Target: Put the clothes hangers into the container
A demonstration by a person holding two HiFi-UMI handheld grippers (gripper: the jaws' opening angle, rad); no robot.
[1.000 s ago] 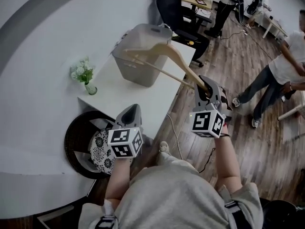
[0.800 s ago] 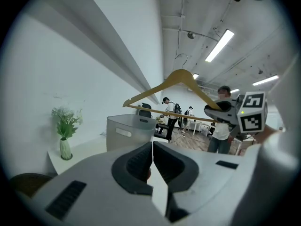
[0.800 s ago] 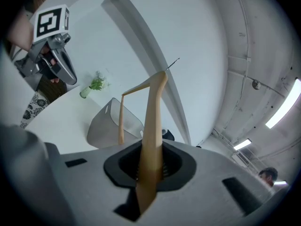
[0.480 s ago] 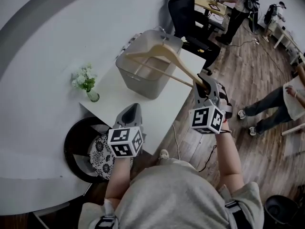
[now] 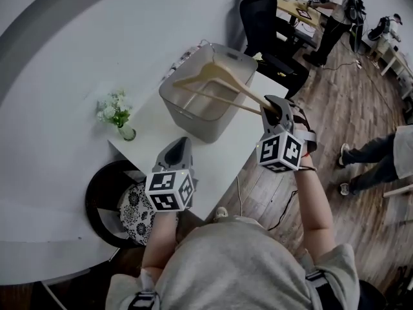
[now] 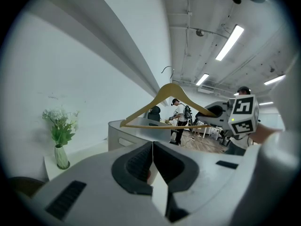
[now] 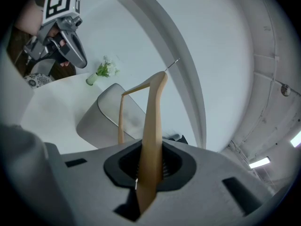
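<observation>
We grip the hanger (image 5: 232,81) in our right tool (image 5: 272,106), reaching ahead above the container (image 5: 193,119); our left tool (image 5: 177,150) is closed, empty.

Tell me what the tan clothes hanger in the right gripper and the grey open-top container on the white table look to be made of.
The tan clothes hanger looks like wood with a smooth, lightly sealed finish: even pale-brown tone, thick shaped arm, thin crossbar. The grey open-top container is probably moulded plastic, matte: uniform grey, rounded corners, a handle slot in the wall.
</observation>
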